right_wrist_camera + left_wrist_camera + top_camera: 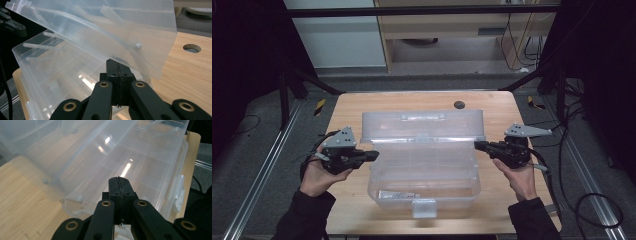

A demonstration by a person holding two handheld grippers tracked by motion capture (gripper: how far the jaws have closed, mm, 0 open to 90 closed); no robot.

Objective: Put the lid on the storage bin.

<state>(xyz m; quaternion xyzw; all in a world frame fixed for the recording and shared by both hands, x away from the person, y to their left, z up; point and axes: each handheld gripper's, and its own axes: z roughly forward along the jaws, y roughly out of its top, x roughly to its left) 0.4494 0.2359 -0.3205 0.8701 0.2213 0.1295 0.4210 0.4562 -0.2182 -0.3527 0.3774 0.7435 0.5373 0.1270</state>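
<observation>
Two black grippers, left [373, 156] and right [479, 145], jaws pressed together, flank a clear plastic lidded box [424, 172] whose lid [422, 125] stands raised; closing it seemingly calls for pushing the lid down.

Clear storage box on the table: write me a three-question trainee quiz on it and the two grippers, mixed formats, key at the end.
1. True or false: the lid of the clear plastic box is raised.
2. Multiple choice: how do the jaws of the left gripper and the right gripper stand? A) both pressed together B) both wide apart C) one of each
3. Short answer: what lies inside the box near its front wall, in the high view?

Key
1. True; it tilts up from the far edge.
2. A
3. A small white tube; its label is too small to read.
</observation>
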